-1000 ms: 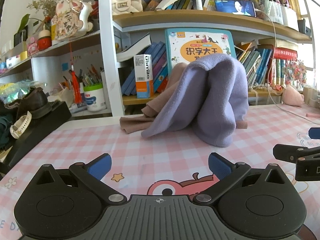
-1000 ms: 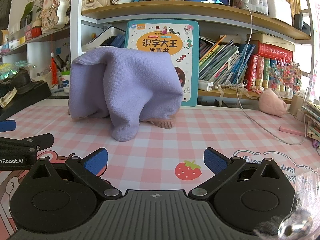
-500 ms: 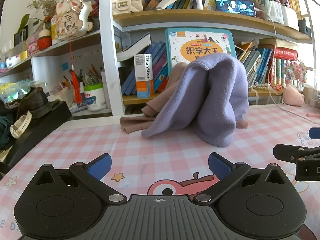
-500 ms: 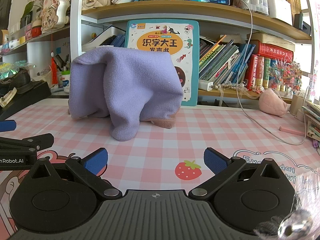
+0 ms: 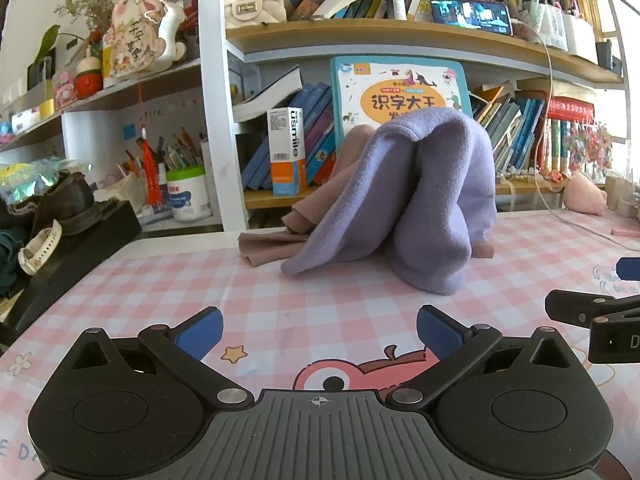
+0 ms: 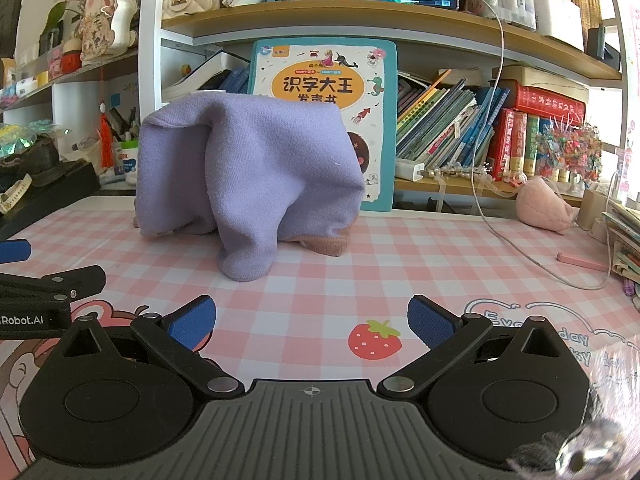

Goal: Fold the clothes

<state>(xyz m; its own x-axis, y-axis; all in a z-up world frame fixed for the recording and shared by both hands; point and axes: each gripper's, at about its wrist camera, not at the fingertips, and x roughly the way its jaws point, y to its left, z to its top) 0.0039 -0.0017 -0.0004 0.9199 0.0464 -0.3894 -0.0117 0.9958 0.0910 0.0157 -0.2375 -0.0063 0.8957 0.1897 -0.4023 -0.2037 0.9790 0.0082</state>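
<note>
**Nothing moving since a second ago**

Holding position, exactly as in the earlier frames: only the phone screen (image 5: pixel 471 16) on the upper shelf changing. Left gripper (image 5: pixel 319 330) and right gripper (image 6: pixel 311 320) hovering low over the near edge of the checked table (image 5: pixel 280 304), both spread wide, gripping nothing.

Sitting heaped toward the far edge, against the bookshelf: purple garment (image 5: pixel 424 204) draped over a pink-brown garment (image 5: pixel 276 242).

Judging the step as the opening reach. Going best for a free purple hem or corner with each gripper, lifting it clear of the pink-brown piece, then spreading flat before creasing.

Showing the pink-brown sleeve trailing out toward the left edge: left view only. Showing the broad purple face (image 6: pixel 256 164) and a pink-brown cuff (image 6: pixel 328 245) peeking beneath: right view.
</note>
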